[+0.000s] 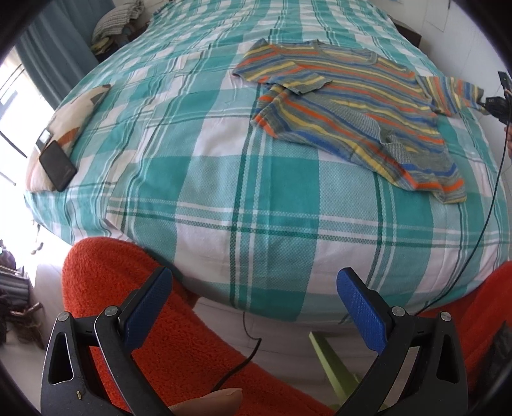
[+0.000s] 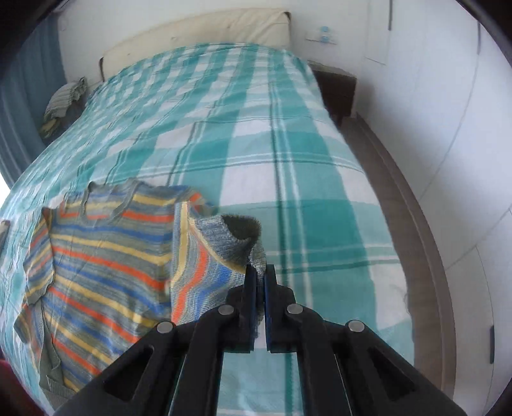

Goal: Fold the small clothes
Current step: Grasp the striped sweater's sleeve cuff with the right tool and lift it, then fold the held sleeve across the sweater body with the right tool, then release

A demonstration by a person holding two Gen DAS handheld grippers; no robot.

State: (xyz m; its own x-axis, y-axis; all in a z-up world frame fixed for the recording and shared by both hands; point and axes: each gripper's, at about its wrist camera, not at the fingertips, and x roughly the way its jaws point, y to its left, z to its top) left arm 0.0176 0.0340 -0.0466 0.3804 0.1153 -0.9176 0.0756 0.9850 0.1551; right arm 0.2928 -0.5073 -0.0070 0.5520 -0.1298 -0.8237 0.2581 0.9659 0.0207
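A small striped sweater (image 1: 348, 105) in orange, yellow, blue and grey lies spread on the teal checked bedspread (image 1: 224, 179). In the right wrist view my right gripper (image 2: 260, 272) is shut on the cuff of one sleeve (image 2: 236, 240), which is lifted off the bed beside the sweater's body (image 2: 105, 262). In the left wrist view that sleeve (image 1: 451, 92) stretches out to the right toward the right gripper (image 1: 494, 105) at the frame edge. My left gripper (image 1: 254, 281) is open over the bed's near edge, well short of the sweater, with nothing between its blue pads.
A black phone (image 1: 57, 164) lies on a pillow at the left end of the bed. A pile of clothes (image 1: 116, 22) sits at the far left. A person's orange fleece (image 1: 166, 329) and a black cable (image 1: 246, 355) are below the left gripper. A wall (image 2: 432, 128) runs along the right.
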